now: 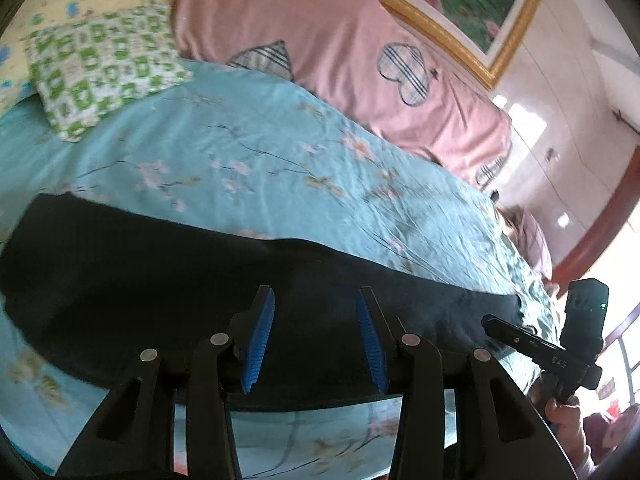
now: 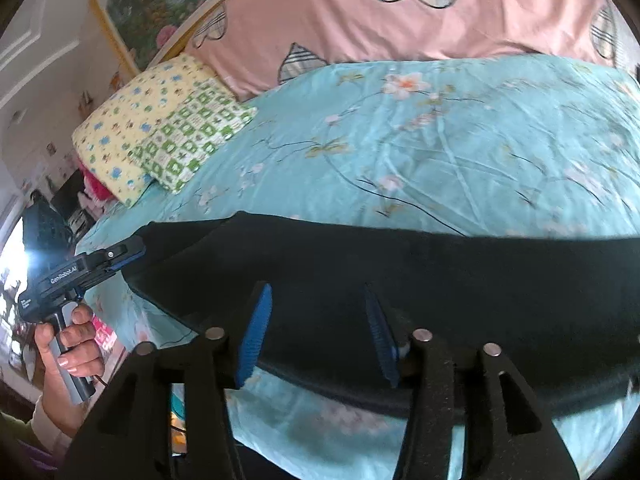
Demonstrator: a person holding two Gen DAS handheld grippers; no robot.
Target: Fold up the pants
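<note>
Black pants (image 1: pixel 168 280) lie in a long strip across the blue floral bedspread (image 1: pixel 248 152); left gripper (image 1: pixel 316 316) and right gripper (image 2: pixel 316 320) hover over them, jaws released, nothing grasped.

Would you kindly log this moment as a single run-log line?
left gripper: open, empty | right gripper: open, empty | black pants: lying flat on blue floral bedsheet

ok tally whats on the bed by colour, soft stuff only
black: 1, pants
pink: 1, quilt
yellow: 1, pillow
green and white: 1, pillow
blue: 1, sheet
total: 5
</note>
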